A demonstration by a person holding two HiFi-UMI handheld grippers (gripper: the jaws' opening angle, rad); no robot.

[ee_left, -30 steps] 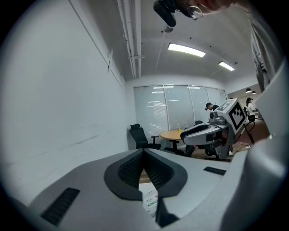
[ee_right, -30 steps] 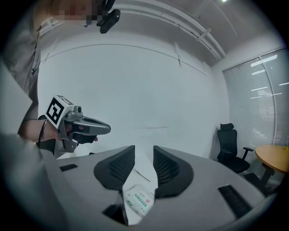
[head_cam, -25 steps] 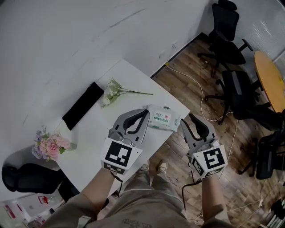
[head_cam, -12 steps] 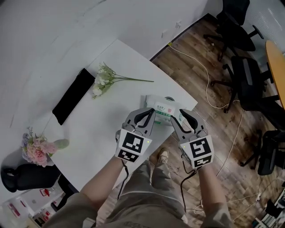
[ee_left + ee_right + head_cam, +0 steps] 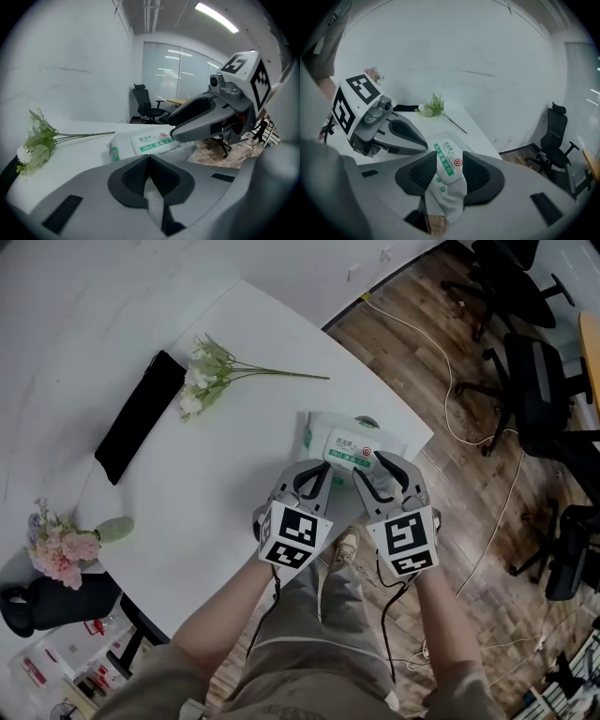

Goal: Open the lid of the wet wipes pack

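Observation:
The wet wipes pack, white with a green label, lies flat near the right front corner of the white table. My left gripper is shut and empty, its tips just short of the pack's near left end; in the left gripper view the pack lies beyond the closed tips. My right gripper hangs over the pack's near right end. Its jaws are opening, and in the right gripper view the pack shows in the gap between the pads, which do not press on it.
A sprig of white flowers and a flat black case lie farther back on the table. A pink bouquet stands at the left end. The table edge runs close beside the pack; beyond it are wood floor, cables and office chairs.
Both grippers have come down and closer together, onto the near end of the pack. The right jaws stand wider than before.

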